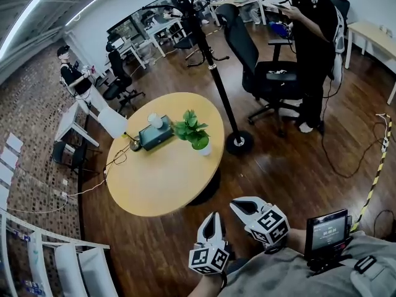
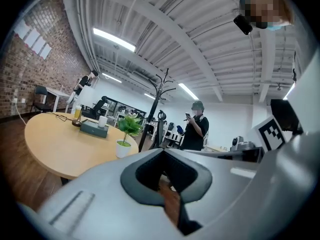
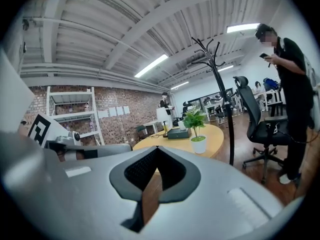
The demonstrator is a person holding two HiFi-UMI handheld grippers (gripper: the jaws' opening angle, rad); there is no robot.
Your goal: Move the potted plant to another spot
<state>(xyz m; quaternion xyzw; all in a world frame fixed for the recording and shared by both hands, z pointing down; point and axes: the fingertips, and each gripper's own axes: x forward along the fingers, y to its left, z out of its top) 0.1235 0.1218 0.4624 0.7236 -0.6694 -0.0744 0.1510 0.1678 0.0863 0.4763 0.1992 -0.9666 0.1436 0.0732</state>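
Two grippers, the left gripper and the right gripper, are held out side by side over the floor on the near side of the round wooden table, well apart from its edge. Each one has its jaws clenched together with nothing between them.

The potted plant stands on the table's far right part, near the rim that faces the coat stand and just beside a grey box that sits more toward the table's middle. It is upright: its long axis runs vertically, with the white pot at the bottom on the tabletop and the green leaves fanning upward.

My reading is that the approach is in hand and nothing has been grasped yet. The next move calls for closing the gap to the table, opening at least one pair of jaws, and coming in level at the pot's side rather than at the leaves. The grip should land low on the pot so that the plant can be lifted upright and set down elsewhere without tipping
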